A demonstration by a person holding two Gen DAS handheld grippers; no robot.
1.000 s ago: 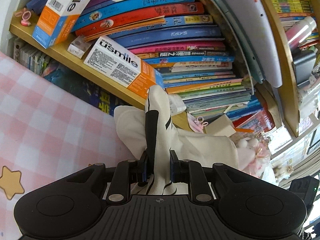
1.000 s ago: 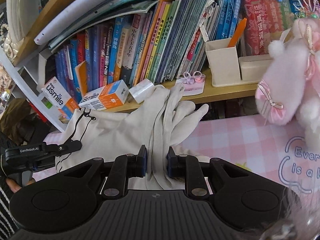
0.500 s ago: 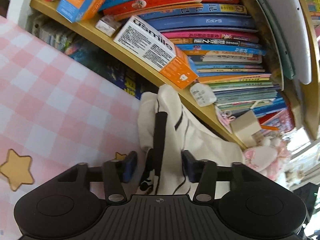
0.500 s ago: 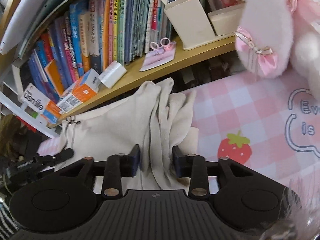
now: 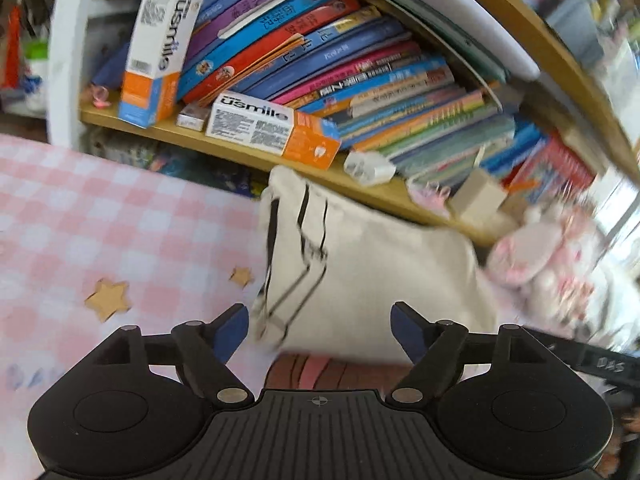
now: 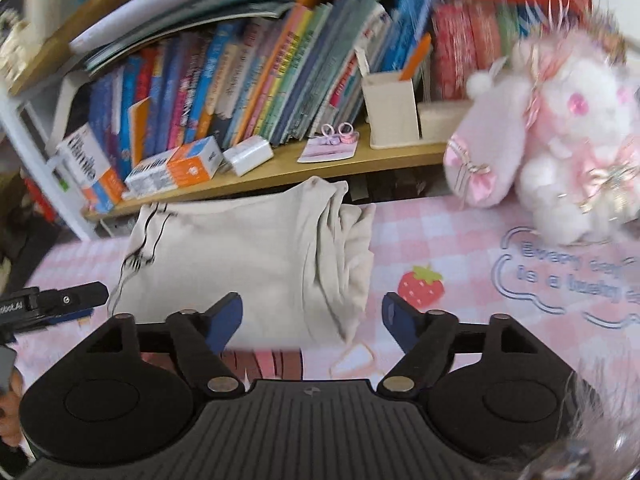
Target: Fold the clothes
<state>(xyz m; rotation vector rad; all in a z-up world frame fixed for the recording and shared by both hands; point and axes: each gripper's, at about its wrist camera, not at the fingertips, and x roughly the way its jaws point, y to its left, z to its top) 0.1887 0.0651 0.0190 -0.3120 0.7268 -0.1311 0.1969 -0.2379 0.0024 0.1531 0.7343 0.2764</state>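
The cream garment [image 6: 248, 264] lies folded into a rough rectangle on the pink checked tabletop [image 6: 460, 232], its far edge close under the wooden shelf [image 6: 360, 160] and its black-striped end [image 5: 292, 264] toward the left side. Both tools have just been opening: the left gripper [image 5: 320, 330] has its jaws spread wide with the near edge of the cloth just ahead of them and nothing pinched, and the right gripper [image 6: 312, 322] is spread the same way, the bunched right end of the fold [image 6: 344, 264] just beyond its pads but untouched.

The step in hand looks like a release after a fold. To finish it well, both tools should back away low and straight so no fingertip drags the top layer open. The right end is thick and rumpled, so it probably wants smoothing or a re-pinch before any further fold; the next grip is best taken at the two near corners, lifted evenly so the layers do not slide.

Counted: one garment, two grippers, two orange-and-white toothpaste-style boxes [image 5: 276, 128] on the shelf, one pink plush toy [image 6: 560, 140], one cream pen holder [image 6: 394, 108], one printed strawberry [image 6: 420, 286], two printed stars [image 5: 108, 298] in the left view
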